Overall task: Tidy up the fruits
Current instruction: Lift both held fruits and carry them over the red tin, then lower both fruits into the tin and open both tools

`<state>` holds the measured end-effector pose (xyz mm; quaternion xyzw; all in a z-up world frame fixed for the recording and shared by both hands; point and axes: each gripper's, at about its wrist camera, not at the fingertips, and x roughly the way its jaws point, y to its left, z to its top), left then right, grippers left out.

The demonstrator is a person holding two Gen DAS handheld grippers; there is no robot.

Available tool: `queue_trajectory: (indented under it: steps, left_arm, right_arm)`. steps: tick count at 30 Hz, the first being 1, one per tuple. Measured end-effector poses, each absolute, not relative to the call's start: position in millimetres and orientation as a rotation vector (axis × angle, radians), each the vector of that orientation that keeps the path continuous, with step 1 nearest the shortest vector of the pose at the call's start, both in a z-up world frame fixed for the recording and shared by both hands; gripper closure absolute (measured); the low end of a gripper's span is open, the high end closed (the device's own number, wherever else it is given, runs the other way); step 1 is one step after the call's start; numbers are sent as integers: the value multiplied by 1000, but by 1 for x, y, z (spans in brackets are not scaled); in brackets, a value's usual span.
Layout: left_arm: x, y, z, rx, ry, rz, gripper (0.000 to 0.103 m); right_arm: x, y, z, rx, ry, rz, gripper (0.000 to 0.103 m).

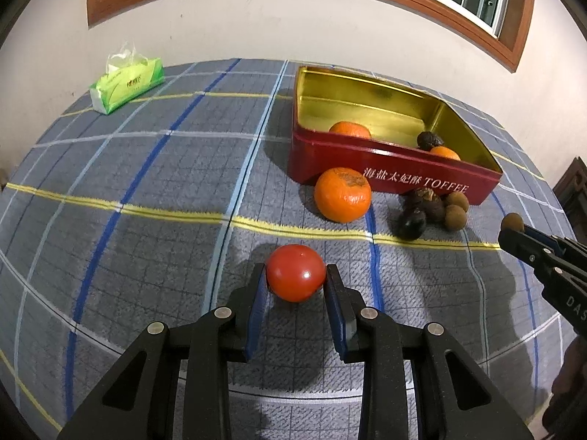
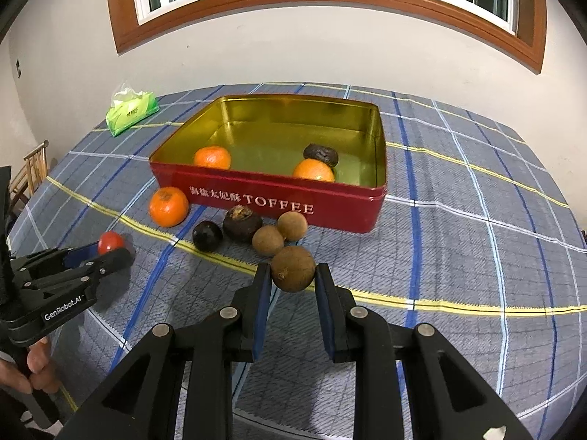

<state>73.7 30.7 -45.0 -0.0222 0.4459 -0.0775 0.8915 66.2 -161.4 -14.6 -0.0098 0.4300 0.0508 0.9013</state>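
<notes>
red tomato in left claw

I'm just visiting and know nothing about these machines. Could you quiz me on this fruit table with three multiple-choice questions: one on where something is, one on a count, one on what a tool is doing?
1. Where is the green tissue pack?
A. inside the tin
B. on the cloth, far left of the tin
C. in a tool

2. How many fruits lie inside the red toffee tin?
A. one
B. three
C. six

3. What is the left tool doing?
A. gripping a red tomato
B. hanging open with nothing in it
C. gripping an orange

Answers:
1 B, it lies on the plaid cloth near the wall.
2 B, two oranges and one dark fruit.
3 A, its pads press both sides of the tomato.
</notes>
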Motion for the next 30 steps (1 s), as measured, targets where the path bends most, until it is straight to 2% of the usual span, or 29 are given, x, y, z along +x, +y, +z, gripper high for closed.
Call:
queue_trajectory:
  steps: [15,30]
  left_arm:
    - [87,31,-11,-27,854,-196,71]
    - [144,1,17,9,818,-240,71]
  right_arm:
    - [76,-169,1,-24,848,101,80]
    - [120,-171,15,-42,835,124,80]
